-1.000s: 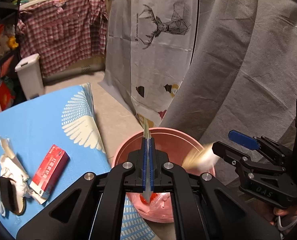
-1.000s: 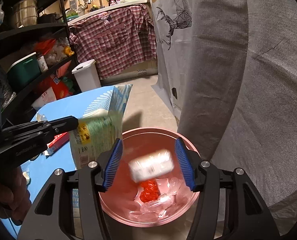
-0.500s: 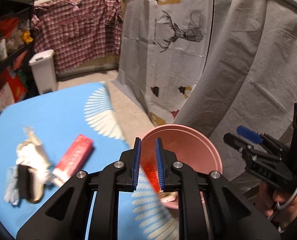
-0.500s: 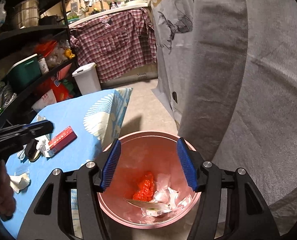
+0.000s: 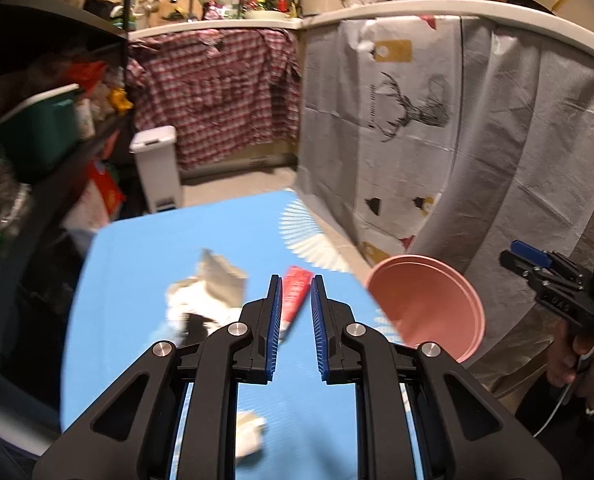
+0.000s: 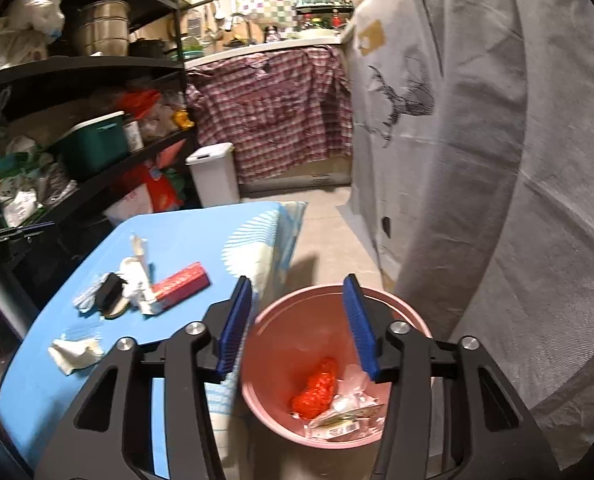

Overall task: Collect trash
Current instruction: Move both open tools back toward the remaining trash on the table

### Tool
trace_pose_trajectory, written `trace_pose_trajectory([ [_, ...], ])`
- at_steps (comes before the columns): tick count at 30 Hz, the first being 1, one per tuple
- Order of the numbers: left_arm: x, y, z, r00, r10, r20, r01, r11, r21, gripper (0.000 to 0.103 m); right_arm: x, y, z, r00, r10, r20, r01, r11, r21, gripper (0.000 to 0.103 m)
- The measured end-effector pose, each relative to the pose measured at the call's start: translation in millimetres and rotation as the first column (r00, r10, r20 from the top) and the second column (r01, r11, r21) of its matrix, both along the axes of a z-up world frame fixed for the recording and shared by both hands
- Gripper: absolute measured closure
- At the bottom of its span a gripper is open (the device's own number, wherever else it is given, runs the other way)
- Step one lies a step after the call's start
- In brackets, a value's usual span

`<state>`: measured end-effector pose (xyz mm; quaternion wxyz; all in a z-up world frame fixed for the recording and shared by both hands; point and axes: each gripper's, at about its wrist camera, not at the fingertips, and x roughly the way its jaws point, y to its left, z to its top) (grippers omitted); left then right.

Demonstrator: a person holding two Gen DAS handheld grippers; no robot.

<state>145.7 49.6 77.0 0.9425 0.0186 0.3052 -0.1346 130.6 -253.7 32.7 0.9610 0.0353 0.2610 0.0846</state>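
Both grippers empty above table and bin.

Left gripper (image 5: 295, 298) slightly parted, gripping nothing, over the blue table (image 5: 145, 264). Right gripper (image 6: 297, 308) half open, jaws just narrowed, nothing between, above the pink bin (image 6: 273, 344) off the table's right edge. Red box (image 6: 181, 285), wrappers (image 6: 131, 276) mid-table; crumpled paper (image 6: 75, 354) near the left edge. Red bag (image 6: 317, 388) inside the bin.

Hung over blue table (image 5: 145, 264) with left gripper (image 5: 295, 300), jaws slightly parted, empty; framed red box (image 5: 295, 294) at twelve o'clock; showed blurred white wrappers (image 5: 213, 292) at ten o'clock, pink bin (image 5: 429, 308) at two, right gripper (image 5: 537, 268) at three.
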Motion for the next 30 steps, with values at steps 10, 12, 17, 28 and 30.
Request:
trace_pose_trajectory([
  [10,-3.9,88.9,-2.4,0.989,0.147,0.02,-0.147,0.989,0.02,0.088,-4.8,13.4,18.7,0.999,0.04,0.034,-0.043,0.995,0.092,0.077],
  [12,-1.9,101.7,-8.8,0.984,0.181,0.007,-0.181,0.983,-0.009,0.088,-4.2,18.3,21.0,0.998,0.047,0.044,-0.051,0.994,0.092,0.078],
  [17,-0.2,123.2,-23.3,0.977,0.213,-0.008,-0.213,0.977,-0.011,0.088,2.1,40.0,19.8,0.995,0.091,0.04,-0.094,0.992,0.083,0.078],
  [28,14.6,138.1,-41.5,0.974,0.223,-0.027,-0.224,0.975,-0.003,0.088,24.3,99.2,5.0,0.978,0.21,0.007,-0.21,0.976,0.058,0.077],
  [30,16.9,139.8,-44.5,0.974,0.224,-0.03,-0.224,0.975,-0.002,0.088,29.3,110.0,0.0,0.973,0.23,-0.004,-0.23,0.972,0.054,0.077],
])
